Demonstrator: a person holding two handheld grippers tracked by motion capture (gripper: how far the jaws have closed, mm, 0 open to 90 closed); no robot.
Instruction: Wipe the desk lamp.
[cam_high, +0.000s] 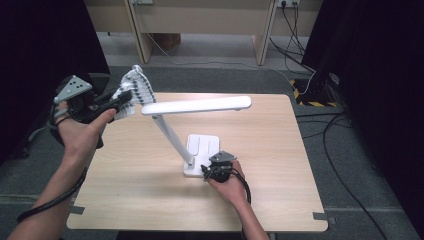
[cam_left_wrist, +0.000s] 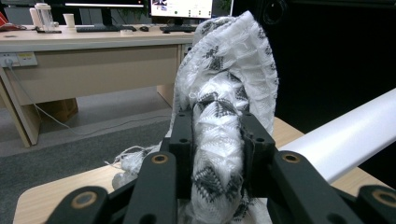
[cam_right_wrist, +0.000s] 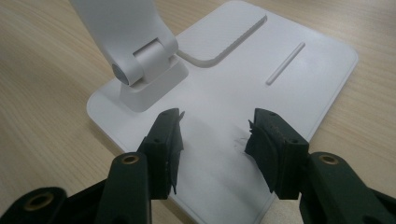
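Our left gripper (cam_left_wrist: 217, 154) clamps the patterned cloth (cam_left_wrist: 224, 79) beyond the table's (cam_high: 280, 200) left edge; our right gripper (cam_right_wrist: 217, 144) gapes over the lamp base (cam_right_wrist: 289, 88).

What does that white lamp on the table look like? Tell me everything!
The desk lamp is all white, smooth like plastic. Its flat rectangular base lies on the wooden table, with a groove and a curved ridge on top. A hinge joins a slanted arm to a long, level bar head. The right gripper holds its open fingers over the base's near edge.
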